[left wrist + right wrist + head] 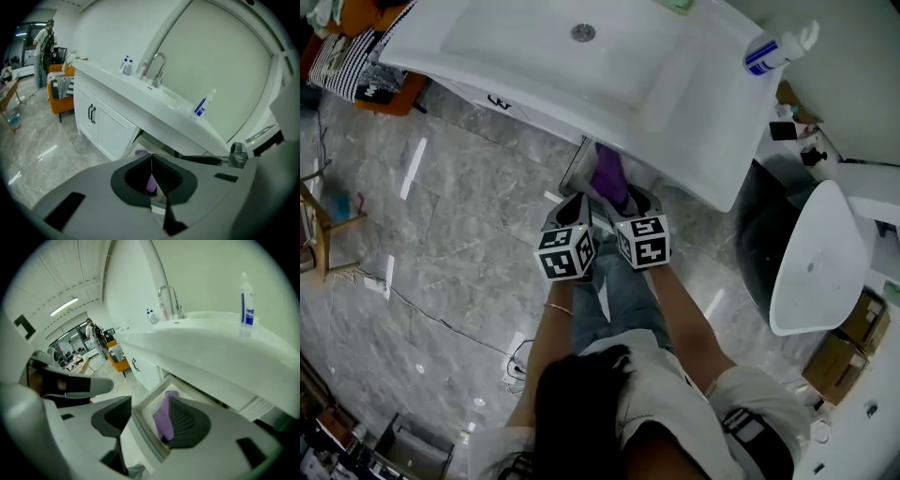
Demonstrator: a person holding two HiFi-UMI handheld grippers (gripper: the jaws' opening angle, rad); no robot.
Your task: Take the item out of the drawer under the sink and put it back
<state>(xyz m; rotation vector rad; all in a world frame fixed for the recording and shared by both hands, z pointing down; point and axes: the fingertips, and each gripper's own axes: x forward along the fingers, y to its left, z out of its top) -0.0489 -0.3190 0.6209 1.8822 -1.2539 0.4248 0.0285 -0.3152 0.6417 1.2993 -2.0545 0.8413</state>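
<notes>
Both grippers are down low at the centre of the head view, right at the drawer (575, 172) that stands pulled out under the sink (534, 66). The purple item (608, 174) lies inside that drawer, just below the sink's front edge.

The right gripper (630, 199) has its jaws spread wide. In the right gripper view the drawer's white front rim (140, 422) runs up between them, and the purple item (163, 421) rests against the pad of the jaw on the frame's right, not pinched.

The left gripper (578, 201), just beside it, has its jaw tips pressed together (151, 159). A sliver of purple (151, 183) shows in the slit below them. Whether it is nipped there, I can't tell.
</notes>
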